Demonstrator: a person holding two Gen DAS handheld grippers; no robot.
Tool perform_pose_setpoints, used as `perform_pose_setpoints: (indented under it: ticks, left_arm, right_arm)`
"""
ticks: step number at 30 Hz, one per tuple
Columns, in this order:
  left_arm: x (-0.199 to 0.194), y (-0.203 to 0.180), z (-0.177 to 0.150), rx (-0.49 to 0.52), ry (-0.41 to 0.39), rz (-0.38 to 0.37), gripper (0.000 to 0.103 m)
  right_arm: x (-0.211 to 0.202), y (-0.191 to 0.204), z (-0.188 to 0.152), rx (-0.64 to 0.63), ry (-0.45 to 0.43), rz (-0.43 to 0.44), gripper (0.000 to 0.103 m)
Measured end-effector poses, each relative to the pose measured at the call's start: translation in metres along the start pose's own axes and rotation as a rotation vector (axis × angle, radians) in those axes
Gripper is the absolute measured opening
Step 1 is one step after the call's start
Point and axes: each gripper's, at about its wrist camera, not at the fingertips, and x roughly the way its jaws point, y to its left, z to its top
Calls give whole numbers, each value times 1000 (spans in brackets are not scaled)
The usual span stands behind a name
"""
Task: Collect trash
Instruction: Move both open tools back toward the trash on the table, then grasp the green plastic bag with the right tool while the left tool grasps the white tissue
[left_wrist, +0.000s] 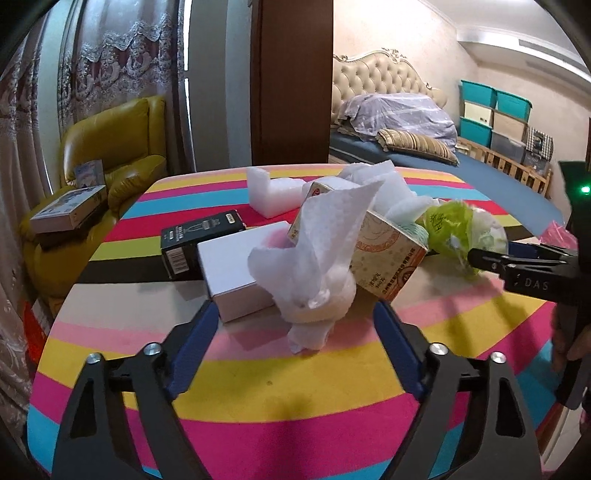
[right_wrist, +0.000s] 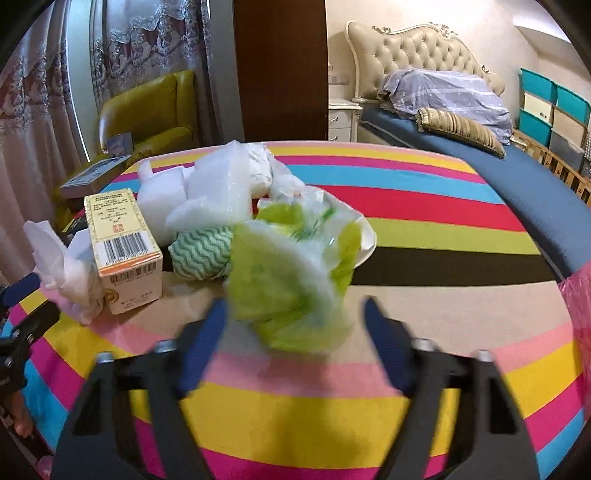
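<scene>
**A:** Trash sits heaped mid-table on the striped cloth (left_wrist: 295, 387): a crumpled white paper towel (left_wrist: 317, 266) at the near edge of the pile, a printed carton (left_wrist: 384, 254) behind it, and a green-and-white plastic wrapper (right_wrist: 288, 280) off to the side.

**B:** And the tongs?

**A:** The left gripper (left_wrist: 291, 325) stands part open, its blue pads to either side of the towel's lower twist without pressing on it. The right gripper (right_wrist: 291, 321) is likewise part open around the wrapper; one edge of the plastic seems to brush the left pad (right_wrist: 207, 332), though blur makes contact hard to judge. Neither holds anything yet.

**B:** So which step is this?

**A:** By my reading, the grasp itself, both hands at once. Next, each pair of jaws probably needs to close until the soft material bunches firmly, then lift clear without dragging the carton or the white box (left_wrist: 236, 269) along.

**B:** Anything unclear?

**A:** The wrapper is smeared by motion in the right wrist view. What lies under the white foam sheets (right_wrist: 218, 192) and the zigzag cloth (right_wrist: 201, 254) is hidden. No bin shows, only a sliver of pink plastic (right_wrist: 580, 295) cut off at the edge, which I cannot identify.
</scene>
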Motion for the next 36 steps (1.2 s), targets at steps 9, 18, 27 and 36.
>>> perform_pose_setpoints:
  ticks: [9, 18, 27, 36]
  left_arm:
    - [19, -10, 3, 34, 35, -23, 41]
    - [14, -11, 5, 32, 20, -71, 20]
    - [-10, -17, -1, 61, -38, -76, 15]
    - [-30, -40, -1, 106, -75, -107, 12]
  right_arm:
    - [-26, -3, -7, -11, -80, -4, 5]
    - [-45, -10, -21, 13, -119, 26, 5]
    - [-58, -12, -40, 14, -127, 49, 5]
    - [-78, -17, -51, 6, -147, 54, 5]
